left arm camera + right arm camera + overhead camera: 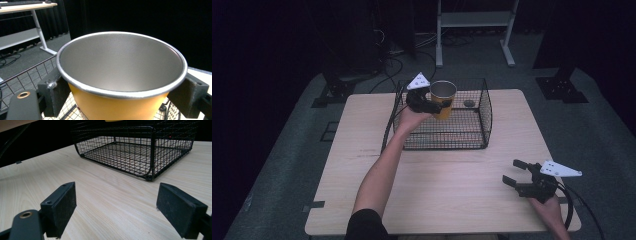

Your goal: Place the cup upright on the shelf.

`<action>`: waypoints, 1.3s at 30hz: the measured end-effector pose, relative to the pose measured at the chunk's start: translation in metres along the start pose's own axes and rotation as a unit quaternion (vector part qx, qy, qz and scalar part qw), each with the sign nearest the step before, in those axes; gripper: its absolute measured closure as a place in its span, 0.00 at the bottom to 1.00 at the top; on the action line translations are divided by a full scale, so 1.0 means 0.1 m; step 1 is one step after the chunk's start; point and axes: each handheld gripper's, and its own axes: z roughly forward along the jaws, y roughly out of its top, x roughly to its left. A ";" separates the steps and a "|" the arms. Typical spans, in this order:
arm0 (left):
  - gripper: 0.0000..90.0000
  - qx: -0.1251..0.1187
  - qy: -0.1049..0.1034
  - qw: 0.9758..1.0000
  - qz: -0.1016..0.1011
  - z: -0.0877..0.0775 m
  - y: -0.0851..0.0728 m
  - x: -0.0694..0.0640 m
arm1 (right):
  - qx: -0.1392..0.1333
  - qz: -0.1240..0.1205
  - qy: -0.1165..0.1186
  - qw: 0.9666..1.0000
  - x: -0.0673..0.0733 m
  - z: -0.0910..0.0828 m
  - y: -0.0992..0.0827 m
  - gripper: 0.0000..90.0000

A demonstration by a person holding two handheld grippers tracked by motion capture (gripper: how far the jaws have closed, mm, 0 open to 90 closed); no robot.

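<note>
My left claw (438,104) was clamped on the yellow cup (443,99), a jaw pressed against each side just under its rolled rim. I held the cup over the wire basket (484,112), above its left half, clear of the mesh floor. The cup stood nearly upright, mouth up, its long axis tipped slightly. Its outside was yellow-orange, its inside bare brushed metal; I could read no writing on it. A small dark round thing (469,103) lay in the basket toward its back. My right claw (516,172) hovered well right of the basket over the tabletop (452,190), jaws spread wide, empty, pointing toward the basket.
</note>
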 end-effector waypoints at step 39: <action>0.15 0.127 -0.013 0.992 0.005 0.46 -0.37 0.20 | -0.003 -0.001 0.005 1.000 0.00 0.00 0.00 0.17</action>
